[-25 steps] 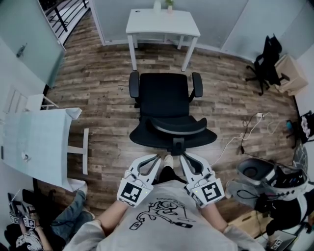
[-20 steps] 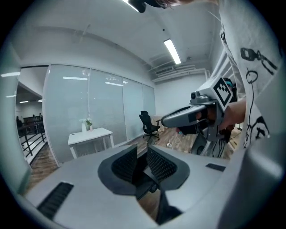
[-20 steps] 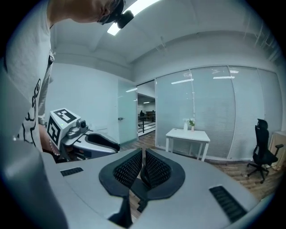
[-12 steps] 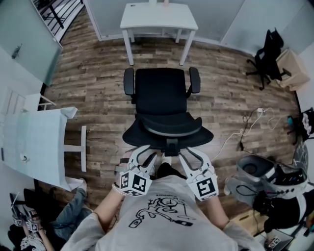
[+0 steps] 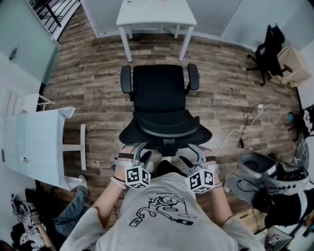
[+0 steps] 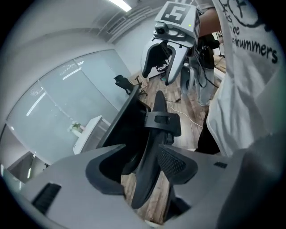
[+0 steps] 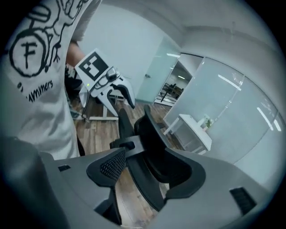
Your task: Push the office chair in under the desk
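A black office chair [image 5: 159,93] stands on the wood floor, facing the white desk [image 5: 156,12] but short of it. Its curved backrest [image 5: 167,128] is nearest to me. My left gripper [image 5: 136,151] and right gripper [image 5: 198,152] sit low behind the backrest, one on each side of its centre post. Both have just been opening. In the left gripper view the backrest rim [image 6: 149,147] runs between the spread pads [image 6: 178,163] of my left gripper [image 6: 143,159]. The right gripper view shows the rim [image 7: 143,179] between that gripper's wide pads [image 7: 111,166], not pinched.
A second black chair [image 5: 267,54] stands at the far right. A white table [image 5: 34,144] is at the left, with a seated person [image 5: 64,220] below it. Cables [image 5: 245,132] and dark gear [image 5: 265,171] lie on the floor at the right.
Both grippers have sunk and rolled, and their jaws have gone from shut to wide apart at the backrest's lower edge. The chair stays where it was.
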`<state>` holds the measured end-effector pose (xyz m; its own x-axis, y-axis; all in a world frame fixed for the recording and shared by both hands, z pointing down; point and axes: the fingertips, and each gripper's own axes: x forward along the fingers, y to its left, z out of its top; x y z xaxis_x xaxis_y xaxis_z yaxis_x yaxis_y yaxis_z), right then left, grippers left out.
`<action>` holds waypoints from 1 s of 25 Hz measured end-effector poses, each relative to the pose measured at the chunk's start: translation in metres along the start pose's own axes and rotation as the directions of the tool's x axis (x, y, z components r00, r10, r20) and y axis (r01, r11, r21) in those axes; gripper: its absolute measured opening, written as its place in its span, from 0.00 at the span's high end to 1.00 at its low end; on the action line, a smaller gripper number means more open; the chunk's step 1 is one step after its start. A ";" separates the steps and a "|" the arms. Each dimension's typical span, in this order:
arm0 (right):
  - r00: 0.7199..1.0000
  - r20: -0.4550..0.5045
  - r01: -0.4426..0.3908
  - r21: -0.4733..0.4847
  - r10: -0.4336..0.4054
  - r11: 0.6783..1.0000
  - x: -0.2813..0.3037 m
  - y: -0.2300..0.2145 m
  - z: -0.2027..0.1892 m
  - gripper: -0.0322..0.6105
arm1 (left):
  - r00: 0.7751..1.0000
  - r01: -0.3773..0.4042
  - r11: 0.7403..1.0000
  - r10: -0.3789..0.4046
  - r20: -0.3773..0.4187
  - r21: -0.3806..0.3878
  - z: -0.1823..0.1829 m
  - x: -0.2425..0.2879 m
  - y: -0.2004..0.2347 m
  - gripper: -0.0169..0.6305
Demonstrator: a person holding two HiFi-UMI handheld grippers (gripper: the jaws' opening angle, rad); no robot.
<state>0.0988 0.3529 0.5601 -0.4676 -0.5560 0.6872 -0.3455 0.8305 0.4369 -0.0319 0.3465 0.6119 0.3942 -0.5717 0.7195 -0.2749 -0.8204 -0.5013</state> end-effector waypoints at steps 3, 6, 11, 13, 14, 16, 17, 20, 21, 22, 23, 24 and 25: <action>0.996 -0.084 -0.015 -0.058 0.010 0.998 0.015 0.004 -0.025 0.50 | 0.999 0.016 0.998 -0.013 -0.042 0.057 -0.007 0.013 -0.008 0.61; 0.988 -0.152 -0.037 -0.090 0.023 0.995 0.032 0.007 -0.050 0.49 | 0.997 0.024 0.991 -0.014 -0.077 0.132 -0.017 0.027 -0.018 0.61; 0.969 -0.243 -0.092 -0.155 0.053 0.984 0.058 0.016 -0.082 0.47 | 0.991 0.052 0.980 -0.027 -0.131 0.192 -0.031 0.046 -0.031 0.56; 0.964 -0.260 -0.100 -0.163 0.055 0.981 0.066 0.020 -0.089 0.47 | 0.990 0.043 0.980 -0.016 -0.140 0.196 -0.036 0.054 -0.033 0.56; 0.962 -0.267 -0.102 -0.163 0.056 0.981 0.070 0.022 -0.093 0.47 | 0.989 0.039 0.979 -0.010 -0.145 0.198 -0.038 0.058 -0.034 0.56; 0.962 -0.269 -0.099 -0.161 0.053 0.982 0.076 0.024 -0.096 0.47 | 0.989 0.035 0.978 -0.003 -0.151 0.207 -0.041 0.064 -0.036 0.56; 0.964 -0.261 -0.090 -0.160 0.046 0.983 0.079 0.024 -0.096 0.47 | 0.988 0.038 0.976 -0.005 -0.152 0.215 -0.042 0.067 -0.037 0.57; 0.975 -0.222 -0.062 -0.144 0.029 0.988 0.086 0.022 -0.091 0.47 | 0.989 0.064 0.969 -0.030 -0.145 0.237 -0.043 0.073 -0.037 0.57; 0.975 -0.217 -0.067 -0.134 0.037 0.989 0.087 0.022 -0.090 0.47 | 0.989 0.076 0.968 -0.043 -0.141 0.237 -0.042 0.074 -0.037 0.57; 0.975 -0.216 -0.080 -0.123 0.052 0.989 0.088 0.024 -0.091 0.50 | 0.989 0.087 0.967 -0.055 -0.141 0.238 -0.042 0.073 -0.037 0.58; 0.974 -0.216 -0.096 -0.110 0.071 0.989 0.088 0.027 -0.091 0.55 | 0.988 0.098 0.966 -0.065 -0.142 0.239 -0.043 0.073 -0.037 0.61; 0.973 -0.213 -0.110 -0.098 0.088 0.989 0.088 0.031 -0.091 0.61 | 0.987 0.110 0.965 -0.077 -0.144 0.236 -0.043 0.072 -0.039 0.65; 0.973 -0.210 -0.119 -0.087 0.099 0.989 0.088 0.035 -0.092 0.67 | 0.985 0.123 0.965 -0.091 -0.147 0.230 -0.044 0.073 -0.042 0.67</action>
<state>0.1202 0.3360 0.6892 -0.3184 -0.4521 0.8332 -0.2149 0.8905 0.4010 -0.0308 0.3390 0.7063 0.2847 -0.4888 0.8247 -0.0149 -0.8624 -0.5060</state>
